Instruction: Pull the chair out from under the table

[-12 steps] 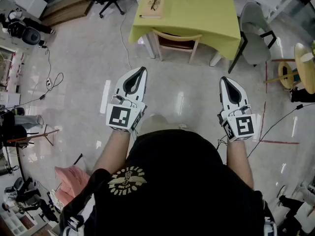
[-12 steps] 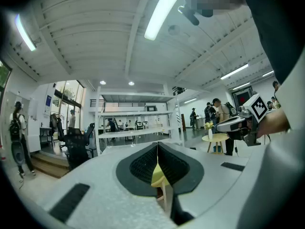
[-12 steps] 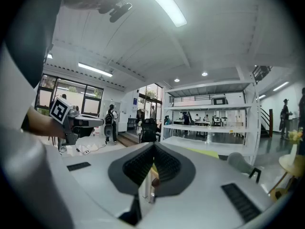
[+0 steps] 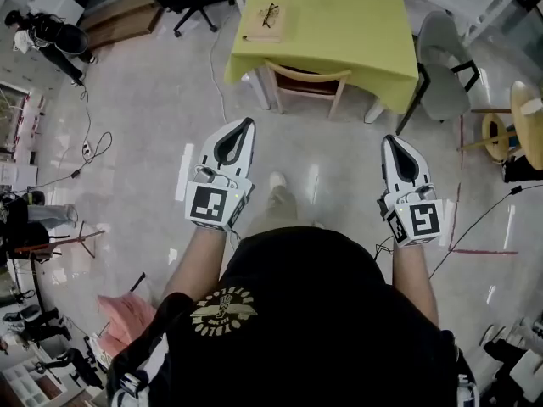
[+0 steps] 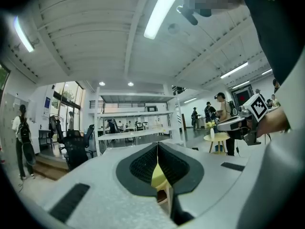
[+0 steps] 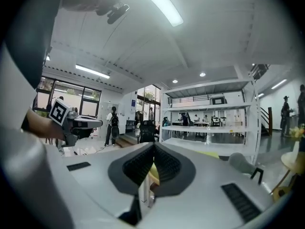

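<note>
As a foot (image 4: 277, 181) steps toward the desk (image 4: 356, 24), the chair (image 4: 307, 78) tucked under its near edge has drawn closer. The left claw (image 4: 244, 125) and right claw (image 4: 395, 141) are both pinched shut and empty, well short of the desk.

ahead of both grippers the pale floor (image 4: 331, 155) lies bare up to the wooden chair (image 4: 307, 79), which sits tucked under the yellow-green table (image 4: 356, 24) between its white legs. ahead and outward of the right gripper (image 4: 391, 141), a grey chair (image 4: 445, 53) crowds the table's corner, with a round side table (image 4: 522, 113) beyond. ahead and outward of the left gripper (image 4: 247, 124), a thin cable (image 4: 214, 62) crosses the floor.
</note>
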Demonstrator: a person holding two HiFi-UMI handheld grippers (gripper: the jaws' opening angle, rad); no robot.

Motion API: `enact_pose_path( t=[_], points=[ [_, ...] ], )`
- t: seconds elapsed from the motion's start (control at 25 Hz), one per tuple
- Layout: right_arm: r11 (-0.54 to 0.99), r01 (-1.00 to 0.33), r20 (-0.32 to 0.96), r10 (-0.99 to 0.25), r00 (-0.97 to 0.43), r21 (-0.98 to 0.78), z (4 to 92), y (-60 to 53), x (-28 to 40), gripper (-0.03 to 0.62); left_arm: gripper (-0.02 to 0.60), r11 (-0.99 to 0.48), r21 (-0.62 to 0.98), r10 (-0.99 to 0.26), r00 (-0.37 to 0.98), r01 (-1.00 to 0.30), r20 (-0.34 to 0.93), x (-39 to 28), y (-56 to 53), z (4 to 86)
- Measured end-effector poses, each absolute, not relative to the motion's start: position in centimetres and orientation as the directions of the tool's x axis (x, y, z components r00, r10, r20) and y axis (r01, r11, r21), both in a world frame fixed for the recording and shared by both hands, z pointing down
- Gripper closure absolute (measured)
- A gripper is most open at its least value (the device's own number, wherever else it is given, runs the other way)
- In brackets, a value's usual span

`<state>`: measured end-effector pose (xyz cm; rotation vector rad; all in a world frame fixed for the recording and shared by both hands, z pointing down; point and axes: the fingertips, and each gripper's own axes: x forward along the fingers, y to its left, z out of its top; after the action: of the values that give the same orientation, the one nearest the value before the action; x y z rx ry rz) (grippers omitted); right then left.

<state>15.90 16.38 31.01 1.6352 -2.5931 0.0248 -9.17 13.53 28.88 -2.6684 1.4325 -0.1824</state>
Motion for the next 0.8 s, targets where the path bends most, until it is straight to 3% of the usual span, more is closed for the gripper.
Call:
enact_pose_path(
  t=[0.8],
  points=[
    [0.372,-0.928,0.109,-0.924,-0.367,0.026,31.3,3.2,13.0,0.583,0.571,-0.624,-0.125,-0.782,0.617,-0.772,0.092,-11.7,-2.1,30.1]
  ],
)
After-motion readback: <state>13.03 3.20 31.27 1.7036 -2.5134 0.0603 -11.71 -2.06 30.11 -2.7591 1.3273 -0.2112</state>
